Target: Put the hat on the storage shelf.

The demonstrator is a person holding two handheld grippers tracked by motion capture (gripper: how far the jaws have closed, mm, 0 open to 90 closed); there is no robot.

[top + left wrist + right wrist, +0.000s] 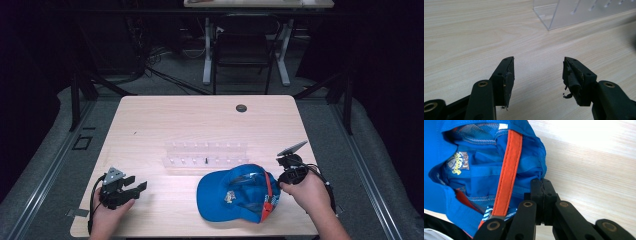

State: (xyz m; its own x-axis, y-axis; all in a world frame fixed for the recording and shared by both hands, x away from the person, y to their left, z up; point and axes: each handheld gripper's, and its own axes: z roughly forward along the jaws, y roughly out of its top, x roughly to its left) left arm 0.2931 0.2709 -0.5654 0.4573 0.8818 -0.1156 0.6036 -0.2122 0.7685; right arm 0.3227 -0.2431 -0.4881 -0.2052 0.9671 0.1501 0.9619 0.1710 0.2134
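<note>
A blue cap (227,192) with an orange strap (268,192) lies upside down on the table's near right part, its inside facing up. My right gripper (280,176) is at the cap's right rear edge. In the right gripper view the cap (474,170) has its blue rim fabric bunched between the closed jaws of my right gripper (542,181), just right of the orange strap (509,170). My left gripper (135,184) rests near the table's front left, away from the cap. Seen in its own view, the left gripper (538,60) is open over bare wood with nothing between its jaws.
A clear acrylic rack (205,155) with rows of small pegs stands mid-table just behind the cap, and its corner (564,15) shows ahead of the left gripper. A black cable grommet (241,108) sits near the far edge. A chair (245,45) stands beyond the table.
</note>
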